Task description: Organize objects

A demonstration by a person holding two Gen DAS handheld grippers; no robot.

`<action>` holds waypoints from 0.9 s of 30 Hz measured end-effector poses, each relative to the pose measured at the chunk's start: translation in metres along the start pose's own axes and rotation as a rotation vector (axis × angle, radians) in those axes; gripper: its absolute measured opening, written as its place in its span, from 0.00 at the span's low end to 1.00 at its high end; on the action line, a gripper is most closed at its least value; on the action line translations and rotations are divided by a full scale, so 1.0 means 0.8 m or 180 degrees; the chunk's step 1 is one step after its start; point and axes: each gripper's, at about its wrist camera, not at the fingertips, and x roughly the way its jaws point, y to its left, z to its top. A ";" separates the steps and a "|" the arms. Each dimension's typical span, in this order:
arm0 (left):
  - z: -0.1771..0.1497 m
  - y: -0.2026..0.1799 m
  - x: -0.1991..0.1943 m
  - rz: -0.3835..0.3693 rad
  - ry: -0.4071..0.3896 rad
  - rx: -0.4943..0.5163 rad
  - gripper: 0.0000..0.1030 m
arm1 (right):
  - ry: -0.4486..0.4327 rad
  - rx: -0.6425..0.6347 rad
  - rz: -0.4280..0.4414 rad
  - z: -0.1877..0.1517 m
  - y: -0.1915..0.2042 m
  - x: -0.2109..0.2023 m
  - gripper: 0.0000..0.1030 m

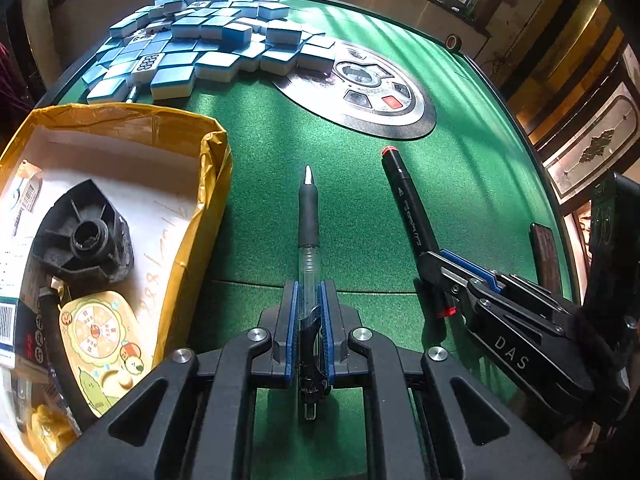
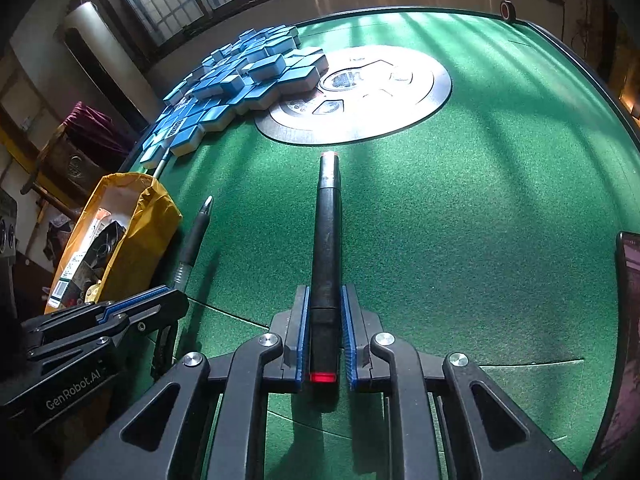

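Observation:
My left gripper [image 1: 309, 292] is shut on a clear-barrelled pen [image 1: 308, 216] with a black grip and a silver tip. The pen points forward over the green felt. Beside it on the left stands a yellow cardboard box [image 1: 212, 184]. My right gripper [image 2: 325, 300] is shut on a black marker [image 2: 327, 232] with red ends, its blue pads against the barrel. In the left wrist view the right gripper [image 1: 452, 276] and marker [image 1: 408, 200] are to the right of the pen. In the right wrist view the left gripper [image 2: 160, 300] and pen [image 2: 196, 232] lie at lower left, next to the box [image 2: 136, 232].
The box holds a black plastic part [image 1: 80, 236], a cartoon card [image 1: 100, 344] and packets. Several blue-backed mahjong tiles [image 1: 200, 40] are heaped at the far left of the table. A silver control disc [image 1: 360, 88] sits mid-table. A dark phone [image 2: 628, 340] lies by the right edge.

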 end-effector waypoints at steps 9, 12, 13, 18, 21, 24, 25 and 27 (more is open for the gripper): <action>-0.028 0.020 -0.067 -0.0259 -0.0101 -0.0135 0.08 | -0.0156 -0.0137 0.0510 -0.018 0.067 -0.038 0.13; -0.035 0.041 -0.092 -0.0321 -0.0116 -0.0260 0.08 | -0.0230 -0.0253 0.0648 -0.024 0.097 -0.056 0.13; -0.038 0.050 -0.101 -0.0318 -0.0099 -0.0323 0.08 | -0.0250 -0.0291 0.0695 -0.026 0.107 -0.062 0.13; -0.049 0.090 -0.161 -0.0322 -0.0274 -0.0486 0.08 | -0.0488 -0.0451 0.0764 -0.027 0.146 -0.096 0.13; -0.053 0.115 -0.186 -0.0295 -0.0362 -0.0600 0.08 | -0.0568 -0.0625 0.0780 -0.019 0.173 -0.107 0.13; -0.055 0.139 -0.203 -0.0185 -0.0462 -0.0706 0.08 | -0.0478 -0.0787 0.0875 -0.014 0.202 -0.100 0.13; -0.057 0.147 -0.207 -0.0121 -0.0499 -0.0735 0.08 | -0.0447 -0.0819 0.0926 -0.014 0.209 -0.097 0.13; -0.061 0.165 -0.214 -0.0061 -0.0556 -0.0817 0.08 | -0.0418 -0.0911 0.0938 -0.019 0.223 -0.097 0.13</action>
